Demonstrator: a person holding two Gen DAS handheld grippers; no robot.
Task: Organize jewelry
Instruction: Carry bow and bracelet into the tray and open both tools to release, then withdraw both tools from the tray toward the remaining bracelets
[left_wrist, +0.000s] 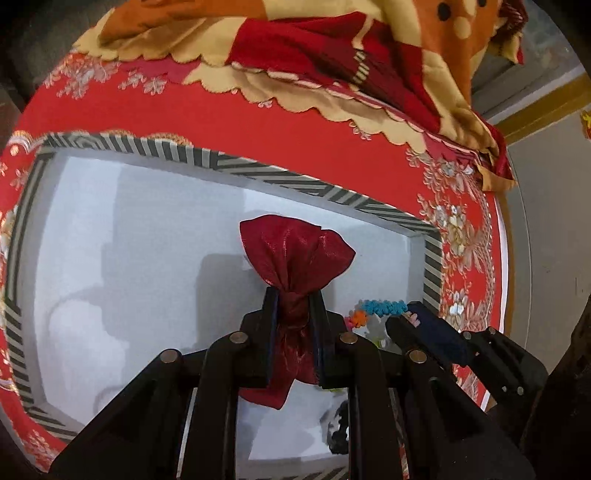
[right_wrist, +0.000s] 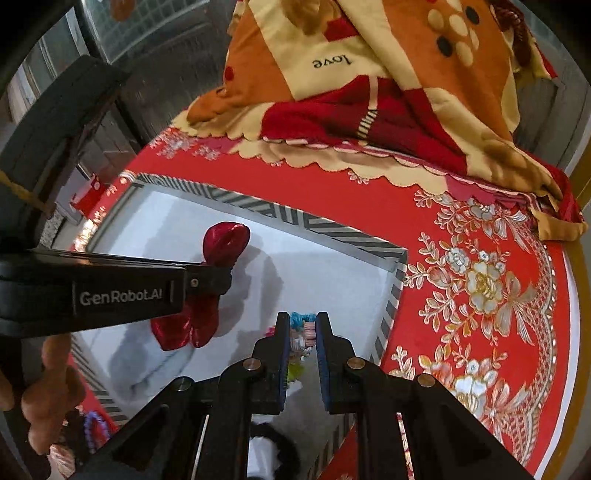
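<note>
My left gripper (left_wrist: 292, 295) is shut on the neck of a shiny dark red pouch (left_wrist: 295, 251) and holds it over the white inside of a shallow box with a black-and-white striped rim (left_wrist: 258, 170). The pouch (right_wrist: 221, 243) and the left gripper (right_wrist: 214, 275) also show in the right wrist view. My right gripper (right_wrist: 302, 319) is shut on a bunch of colourful beaded bracelets (right_wrist: 301, 338) at the box's right end (right_wrist: 391, 295). In the left wrist view the right gripper (left_wrist: 410, 314) shows with the blue and orange beads (left_wrist: 380, 306).
The box lies on a red embroidered bedcover (right_wrist: 480, 288). A rumpled orange and red blanket (right_wrist: 369, 74) lies behind it. A dark hair tie (right_wrist: 280, 443) lies in the box near me. More beaded items (right_wrist: 92, 424) lie outside the box at the left.
</note>
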